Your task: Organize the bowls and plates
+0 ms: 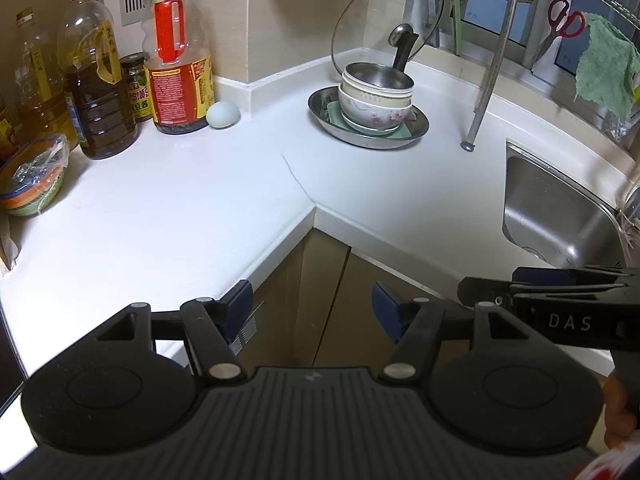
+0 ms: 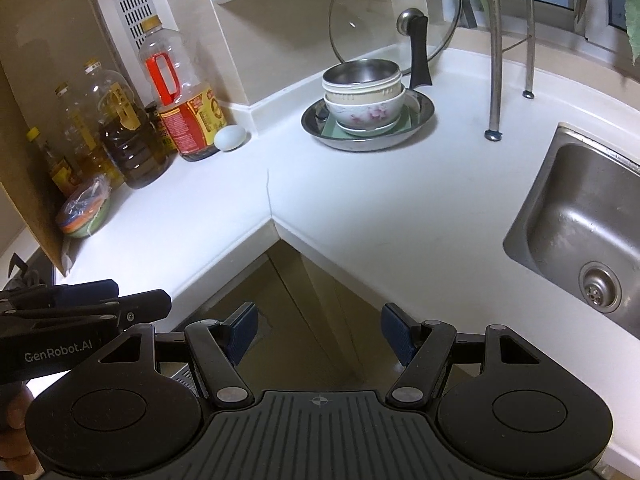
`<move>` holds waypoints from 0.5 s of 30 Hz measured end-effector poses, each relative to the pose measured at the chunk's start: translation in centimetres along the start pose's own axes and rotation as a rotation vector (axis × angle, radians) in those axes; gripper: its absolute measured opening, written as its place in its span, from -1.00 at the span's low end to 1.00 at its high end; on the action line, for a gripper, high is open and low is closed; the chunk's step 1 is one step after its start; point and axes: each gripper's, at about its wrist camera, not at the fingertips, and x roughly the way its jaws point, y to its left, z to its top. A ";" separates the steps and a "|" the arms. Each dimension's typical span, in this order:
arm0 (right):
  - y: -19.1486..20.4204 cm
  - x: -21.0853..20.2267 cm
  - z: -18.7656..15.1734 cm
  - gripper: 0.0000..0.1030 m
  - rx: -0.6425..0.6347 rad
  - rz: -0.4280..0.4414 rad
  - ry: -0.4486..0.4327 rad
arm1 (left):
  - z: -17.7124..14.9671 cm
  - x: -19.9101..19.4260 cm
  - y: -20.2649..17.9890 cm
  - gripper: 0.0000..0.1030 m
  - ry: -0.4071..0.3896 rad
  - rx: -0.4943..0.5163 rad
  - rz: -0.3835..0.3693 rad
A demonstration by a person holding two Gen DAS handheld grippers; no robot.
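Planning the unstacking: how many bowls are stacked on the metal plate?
3: steel bowl on top, cream bowl under it, floral bowl at the bottom. More may be hidden inside.

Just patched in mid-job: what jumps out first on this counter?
The stack of bowls in the far corner: a steel bowl on top of ceramic ones, sitting in a metal pan, with a glass lid leaning on the wall behind. Left of it stand oil bottles and a pale egg; the steel sink is at right. Both grippers, left and right, hover open and empty over the counter's inner corner.
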 end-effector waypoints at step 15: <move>-0.8 -0.4 0.2 0.33 -0.003 0.002 -0.001 | 0.1 0.0 -1.1 0.24 -0.003 0.001 -0.002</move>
